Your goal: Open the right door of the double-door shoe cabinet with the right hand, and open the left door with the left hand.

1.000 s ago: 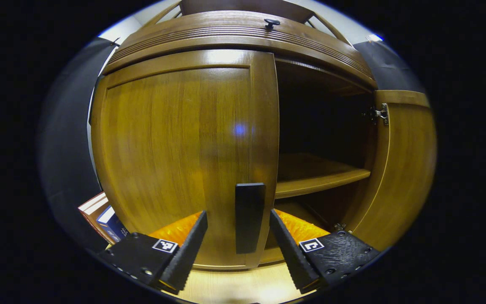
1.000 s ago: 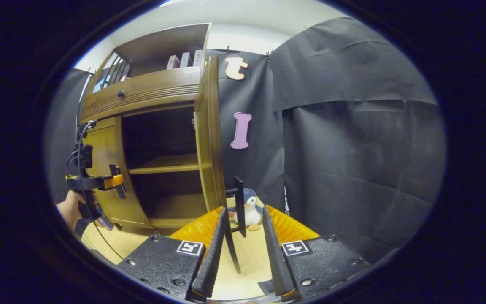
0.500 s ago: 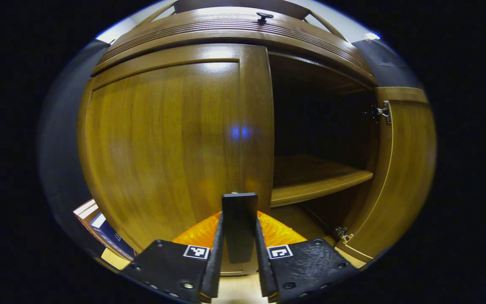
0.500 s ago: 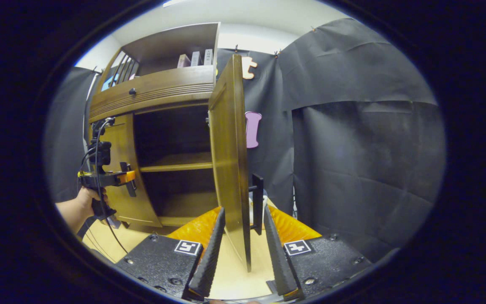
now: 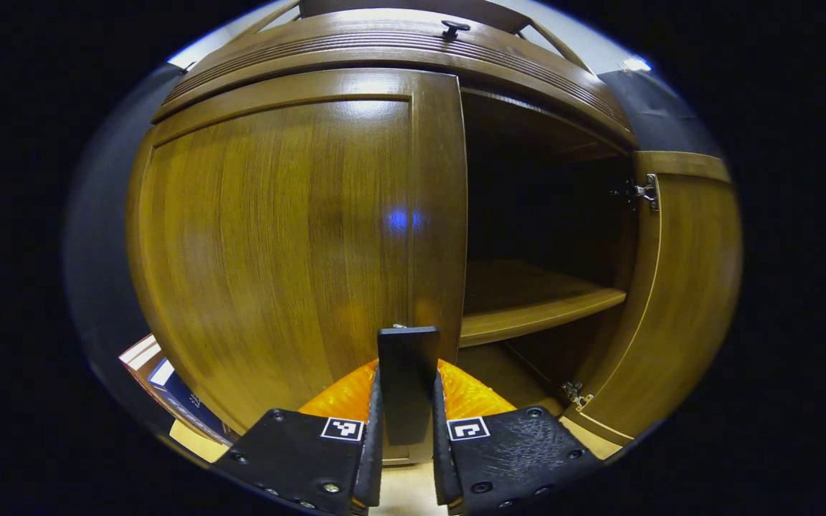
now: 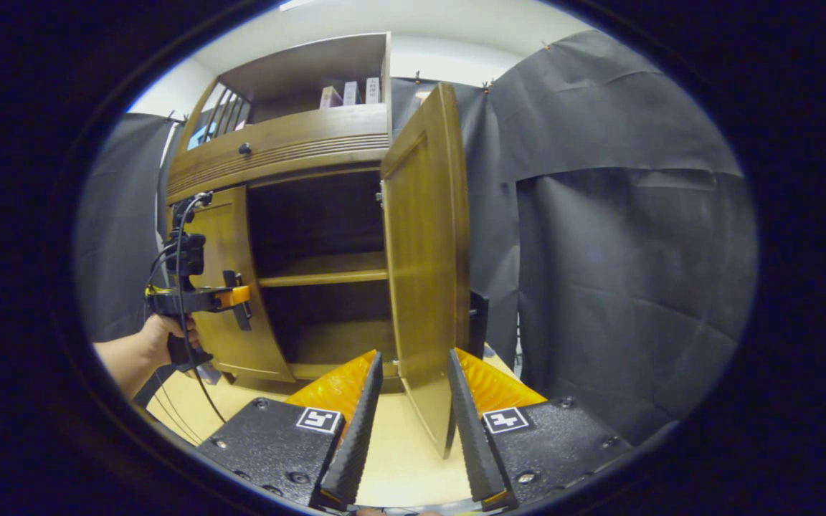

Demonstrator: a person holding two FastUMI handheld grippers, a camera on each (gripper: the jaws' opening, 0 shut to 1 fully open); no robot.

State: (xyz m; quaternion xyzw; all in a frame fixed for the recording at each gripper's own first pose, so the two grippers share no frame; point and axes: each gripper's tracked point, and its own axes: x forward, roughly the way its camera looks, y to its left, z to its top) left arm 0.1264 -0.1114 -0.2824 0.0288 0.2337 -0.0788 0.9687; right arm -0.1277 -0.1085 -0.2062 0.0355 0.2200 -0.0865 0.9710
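Observation:
In the left gripper view my left gripper (image 5: 407, 444) is shut on the black bar handle (image 5: 407, 380) of the left door (image 5: 277, 236), which lies flat against the cabinet front. The right door (image 5: 678, 287) stands wide open, baring a shelf (image 5: 542, 308). In the right gripper view my right gripper (image 6: 413, 430) is open, its fingers (image 6: 355, 430) on either side of the open right door (image 6: 427, 236) low edge, apart from it. That door's handle (image 6: 478, 322) peeks out behind it. At the far left a hand (image 6: 162, 337) holds the left gripper (image 6: 198, 297) at the left door (image 6: 223, 287).
Books (image 5: 169, 373) lean by the cabinet's lower left corner. A drawer with a small knob (image 5: 454, 29) runs above the doors, with an upper shelf holding books (image 6: 352, 93). The floor (image 6: 399, 459) is pale wood. Black cloth wall (image 6: 635, 287) hangs close to the right.
My left gripper has gone from open around the left door's handle to shut on it. The right door has swung wider, and its handle has slipped out from between my right fingers.

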